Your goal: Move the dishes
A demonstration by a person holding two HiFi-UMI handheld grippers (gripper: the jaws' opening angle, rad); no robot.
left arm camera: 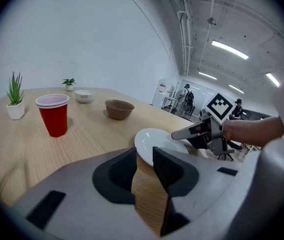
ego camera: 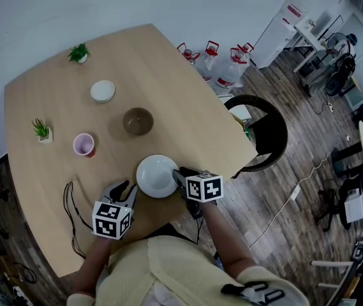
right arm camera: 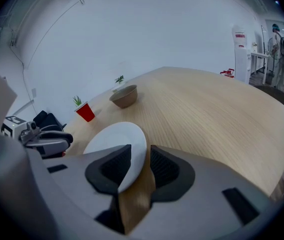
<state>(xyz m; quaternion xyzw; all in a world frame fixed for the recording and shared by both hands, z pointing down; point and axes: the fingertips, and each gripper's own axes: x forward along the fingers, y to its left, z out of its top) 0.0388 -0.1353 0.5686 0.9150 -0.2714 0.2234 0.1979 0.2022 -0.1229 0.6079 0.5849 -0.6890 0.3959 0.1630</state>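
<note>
Dishes sit about the table (ego camera: 187,107) in the head view. The white plate (ego camera: 157,176) lies near the front edge, at 6 o'clock from the brown bowl (ego camera: 138,121); the left gripper (ego camera: 127,192) is at the plate's 8 o'clock rim and the right gripper (ego camera: 180,177) at its 3 o'clock rim. The plate looks to be the dish in hand, and I judge it not yet lifted.

Left gripper view: the jaws stand apart, released, with bare wood showing down the gap and the plate's near rim just at their mouth at 12 o'clock; they grip nothing. I would push this one a little further on, so the rim goes well between the pads before any squeeze. The red cup (left arm camera: 55,115) at 10 o'clock is well apart and no worry.

Right gripper view: the jaws are parted here too, but the rim lies between them, close against the left pad with wood showing on the other side; they surround the rim without clamping it. Closing both grippers together and evenly, then raising the plate level, should keep it from tilting or sliding toward the table edge.
</note>
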